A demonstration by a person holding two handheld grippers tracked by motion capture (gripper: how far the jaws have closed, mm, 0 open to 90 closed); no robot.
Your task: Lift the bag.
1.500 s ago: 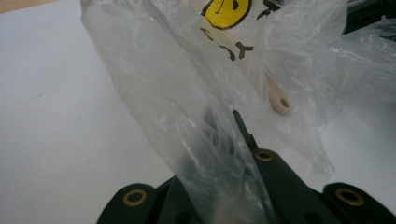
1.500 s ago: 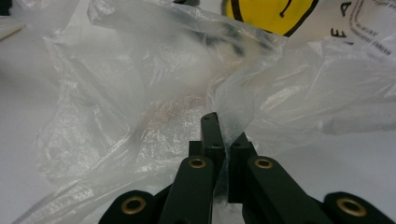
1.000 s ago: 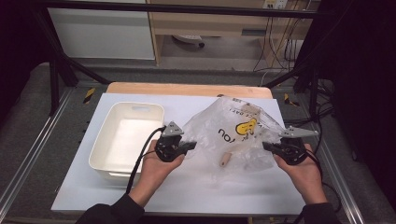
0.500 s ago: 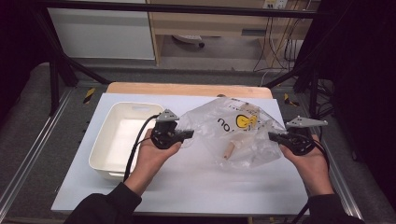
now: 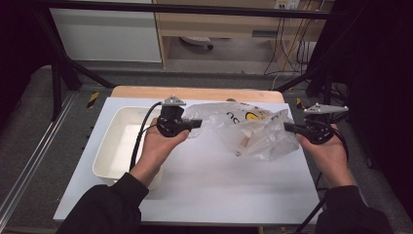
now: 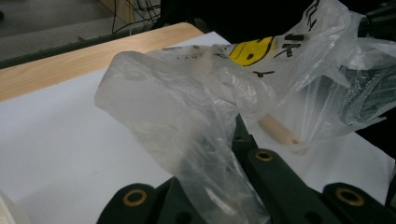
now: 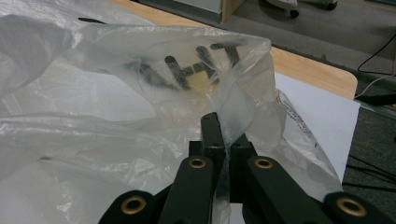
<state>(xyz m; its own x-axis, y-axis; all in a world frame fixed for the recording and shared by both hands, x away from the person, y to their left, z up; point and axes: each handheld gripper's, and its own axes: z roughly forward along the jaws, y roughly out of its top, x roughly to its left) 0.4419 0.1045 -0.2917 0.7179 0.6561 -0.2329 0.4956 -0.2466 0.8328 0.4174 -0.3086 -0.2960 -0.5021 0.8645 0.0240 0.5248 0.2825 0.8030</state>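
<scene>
Here my left gripper (image 5: 197, 125) and right gripper (image 5: 288, 127) each have their fingers clenched on an edge of the clear plastic bag (image 5: 246, 127), stretched between them above the white surface (image 5: 219, 185), beside the tray (image 5: 113, 148).

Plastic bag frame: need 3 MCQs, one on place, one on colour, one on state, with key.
1. Where does the white tub sit relative to the plastic bag?
A. on the left gripper's side
B. on the right gripper's side
C. under the bag

2. What colour is the round print on the bag?
A. red
B. yellow
C. green

3. How is the bag held?
A. lying loose on the table
B. pinched by one gripper
C. pinched by both grippers, stretched between them

Key: 1 A, the high view shows the tub beside the left gripper. 2 B, the left gripper view shows yellow. 3 C, film sits in the jaws of the left gripper and the right gripper.
</scene>
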